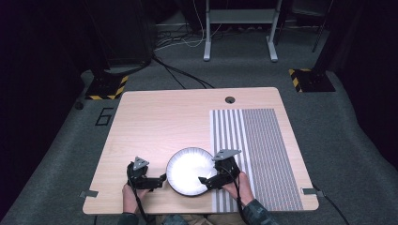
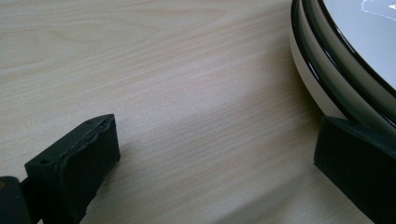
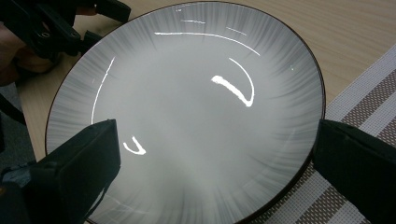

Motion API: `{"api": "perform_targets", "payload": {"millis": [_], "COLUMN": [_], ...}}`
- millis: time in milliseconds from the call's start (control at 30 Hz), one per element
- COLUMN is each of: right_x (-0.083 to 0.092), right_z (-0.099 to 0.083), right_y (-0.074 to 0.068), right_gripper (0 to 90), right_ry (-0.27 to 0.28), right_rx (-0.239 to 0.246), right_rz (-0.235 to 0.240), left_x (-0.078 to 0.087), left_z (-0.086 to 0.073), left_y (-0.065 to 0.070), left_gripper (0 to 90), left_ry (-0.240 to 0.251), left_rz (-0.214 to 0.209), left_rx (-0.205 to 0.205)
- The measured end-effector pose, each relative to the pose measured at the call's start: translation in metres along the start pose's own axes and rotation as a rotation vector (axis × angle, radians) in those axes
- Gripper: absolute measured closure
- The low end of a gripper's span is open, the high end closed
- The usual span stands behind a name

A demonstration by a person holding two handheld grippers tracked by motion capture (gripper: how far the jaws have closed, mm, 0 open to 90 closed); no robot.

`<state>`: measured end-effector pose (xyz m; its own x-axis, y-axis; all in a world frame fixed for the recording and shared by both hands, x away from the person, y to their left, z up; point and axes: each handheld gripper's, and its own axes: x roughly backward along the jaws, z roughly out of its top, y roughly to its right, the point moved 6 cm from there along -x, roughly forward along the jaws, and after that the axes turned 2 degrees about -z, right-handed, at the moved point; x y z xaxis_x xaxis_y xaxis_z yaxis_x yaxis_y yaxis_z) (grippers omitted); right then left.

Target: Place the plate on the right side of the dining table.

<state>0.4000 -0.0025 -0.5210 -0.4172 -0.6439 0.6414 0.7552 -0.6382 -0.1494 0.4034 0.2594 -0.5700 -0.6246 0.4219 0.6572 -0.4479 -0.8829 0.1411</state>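
Left gripper (image 1: 162, 179): sat low on the light wooden table (image 1: 155, 122), near edge, jaws spread wide with bare wood between them; its right jaw was tucked against the plate's outer wall, though real contact was hard to confirm.
Right gripper (image 1: 202, 180): hovered over the plate's right side with its jaws wide apart and nothing held between them.
Plate: the round white plate with a thin dark rim (image 1: 190, 171) lay flat at the table's near centre, right edge overlapping the grey-and-white striped woven mat (image 1: 263, 154).
Key relation: plate sat between the two grippers, to the right of the left one and to the left of the right one; a round plate has no long axis, so either rim side served. Both looked about equally near, my call.
Hard to see: glare washed out the plate's face (image 3: 187, 121); whether its surface carried anything could not be made out. Both forearms were cut off at the near edge.
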Motion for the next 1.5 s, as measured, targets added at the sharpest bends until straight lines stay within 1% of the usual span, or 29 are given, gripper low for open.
{"api": "perform_targets", "payload": {"millis": [33,300,367,400,533,667,1033,1200,1500], "right_x": [0.0,-0.001,-0.0009,-0.0011,-0.0014,-0.0025,-0.0026,-0.0038,-0.0042], "right_z": [-0.0002,0.0002,0.0,0.0003,0.0004,0.0004,0.0007,0.0018,0.002], "right_y": [-0.0005,-0.0005,-0.0012,-0.0006,-0.0005,-0.0009,-0.0005,0.0005,0.0007], "right_gripper": [0.1,0.0,0.0,0.0,0.0,0.0,0.0,0.0,0.0], "right_ry": [-0.001,0.004,0.001,0.004,0.009,0.008,0.014,0.016,0.02], "right_rx": [-0.009,-0.003,-0.013,-0.007,-0.012,-0.011,-0.022,-0.021,-0.028], "right_rz": [-0.001,-0.001,-0.003,-0.004,-0.004,-0.01,-0.008,-0.009,-0.009], "left_x": [-0.0001,-0.0004,-0.0004,-0.0005,-0.0013,-0.003,-0.0031,-0.0024,-0.0024], "left_z": [0.0,-0.0001,-0.0001,-0.0002,-0.0004,-0.0008,-0.0007,-0.0007,-0.0006], "left_y": [0.0,0.0002,0.0006,0.0007,0.0015,0.0039,0.004,0.0032,0.0032], "left_gripper": [0.0,0.0,0.0,0.1,0.1,0.0,0.0,0.0,0.0], "left_ry": [0.001,-0.003,-0.006,-0.007,-0.014,-0.03,-0.026,-0.026,-0.026], "left_rz": [0.001,0.009,0.012,0.014,0.026,0.047,0.043,0.033,0.033], "left_rx": [0.0,-0.005,-0.005,-0.005,-0.018,-0.05,-0.043,-0.039,-0.038]}}
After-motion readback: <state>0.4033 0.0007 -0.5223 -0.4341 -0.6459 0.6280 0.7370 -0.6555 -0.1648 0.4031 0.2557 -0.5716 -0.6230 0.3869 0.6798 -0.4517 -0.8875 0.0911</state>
